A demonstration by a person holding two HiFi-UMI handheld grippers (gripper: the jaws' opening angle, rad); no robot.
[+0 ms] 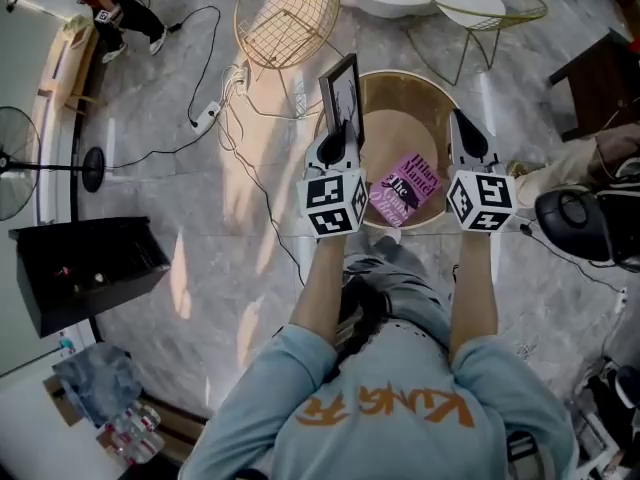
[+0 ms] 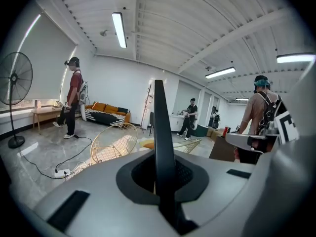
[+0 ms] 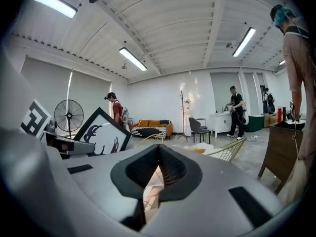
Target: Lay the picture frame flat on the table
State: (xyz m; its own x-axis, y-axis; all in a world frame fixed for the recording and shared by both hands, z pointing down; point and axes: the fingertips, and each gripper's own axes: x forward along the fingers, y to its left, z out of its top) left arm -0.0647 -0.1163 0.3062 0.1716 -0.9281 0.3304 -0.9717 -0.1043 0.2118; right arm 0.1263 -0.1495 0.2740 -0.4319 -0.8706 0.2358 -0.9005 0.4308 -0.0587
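The picture frame is black with a dark drawing on white. It stands upright above the far left rim of the round wooden table. My left gripper is shut on its lower edge. In the left gripper view the frame's thin edge rises straight up from between the closed jaws. The right gripper view shows the frame's face at the left. My right gripper hovers over the table's right rim, shut and holding nothing. A pink book lies on the table between the two grippers.
A gold wire chair stands beyond the table, with a power strip and cables on the floor to the left. There is a black box at near left and a dark side table at right. Several people stand about the room.
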